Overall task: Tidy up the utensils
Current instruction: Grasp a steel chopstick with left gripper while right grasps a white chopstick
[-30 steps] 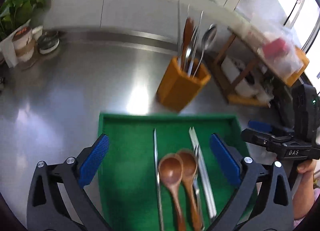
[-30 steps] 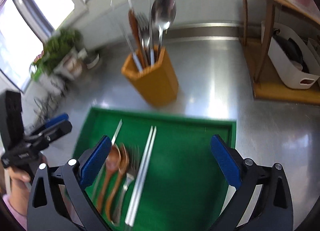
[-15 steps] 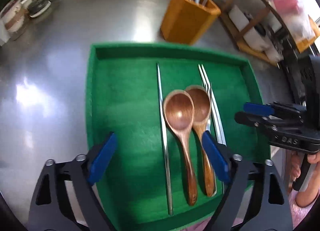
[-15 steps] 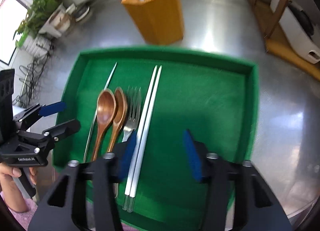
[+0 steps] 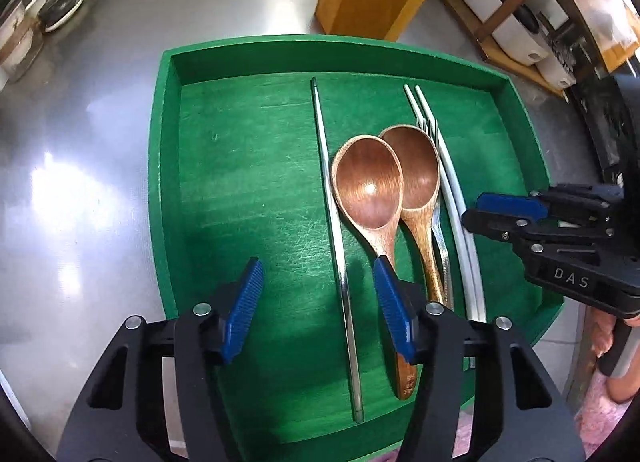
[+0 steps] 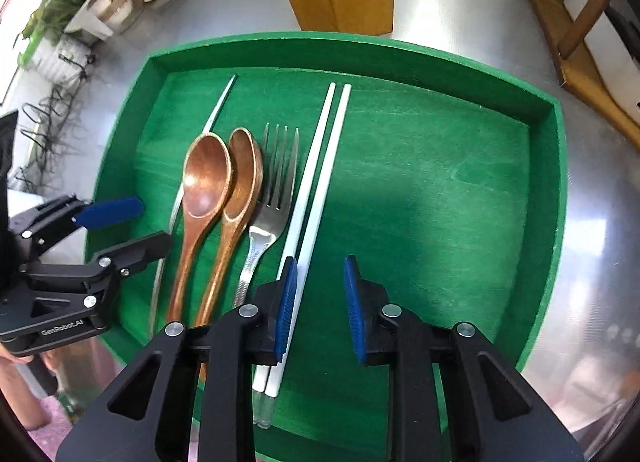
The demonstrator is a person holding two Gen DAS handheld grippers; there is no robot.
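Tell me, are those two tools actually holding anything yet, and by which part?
Nothing is held. The left tool is closing around the metal chopstick, pads not touching. The right tool is closing over bare tray, beside the white chopsticks.

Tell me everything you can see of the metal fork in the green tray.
The fork looks like shiny steel, with four tines and a patterned handle. It lies flat on the floor of the green tray, tines toward the far wall. It sits between the right-hand wooden spoon, which overlaps its edge, and the white chopsticks. No gripper touches it.
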